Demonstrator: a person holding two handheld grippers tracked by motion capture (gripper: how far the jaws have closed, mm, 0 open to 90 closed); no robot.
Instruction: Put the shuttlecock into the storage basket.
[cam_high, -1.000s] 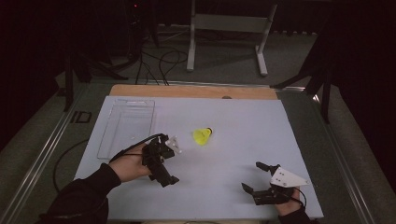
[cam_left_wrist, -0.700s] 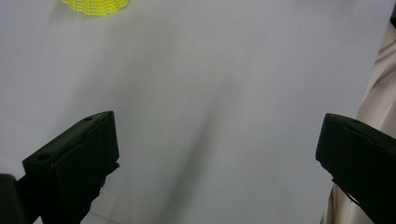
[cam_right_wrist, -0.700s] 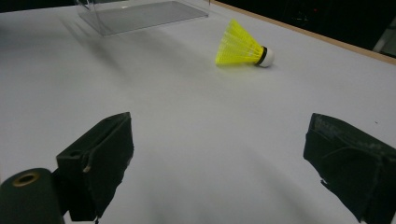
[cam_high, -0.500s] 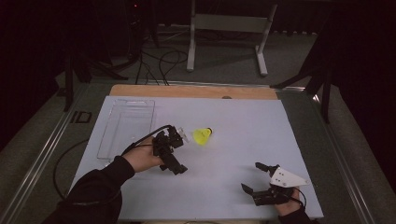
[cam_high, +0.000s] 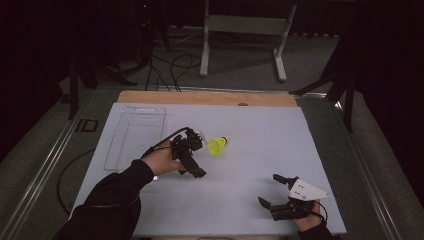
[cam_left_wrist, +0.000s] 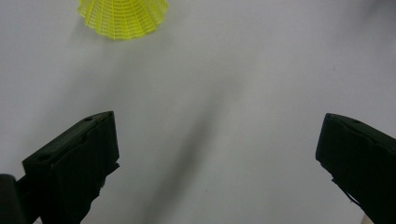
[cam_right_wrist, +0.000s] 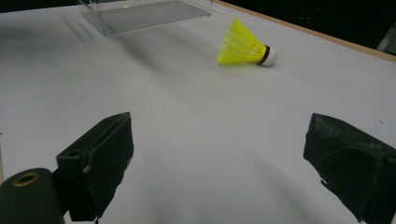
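So the biggest thing here is the desk (cam_high: 250, 150), covered with a plain white sheet, with a strip of bare wood showing along its far edge. Everything else I'll place relative to the yellow shuttlecock (cam_high: 217, 145), which lies on its side roughly mid-desk, a bit toward the far half. White cork tip with a black band, mesh skirt.

Next in size is a clear plastic tray (cam_high: 135, 135), sitting flat on the sheet well to the left of the shuttlecock, reaching back toward the far edge of the sheet.

Then the left gripper (cam_high: 192, 150), held in the person's left hand (cam_high: 160, 160) with a dark sleeve behind it. It's just beside the shuttlecock on its left, on the skirt side; can't tell if it actually touches. In the left gripper view the fingers (cam_left_wrist: 79, 158) are spread wide with nothing but bare sheet between them, and the skirt's rim (cam_left_wrist: 122, 18) sits off at the top left, ahead of the gap rather than in it.

The right gripper (cam_high: 274, 191) is well apart from the shuttlecock, down near the person's edge on the right. Its fingers are also wide apart and empty, and its own view looks across the sheet at the shuttlecock (cam_right_wrist: 245, 49) farther off.
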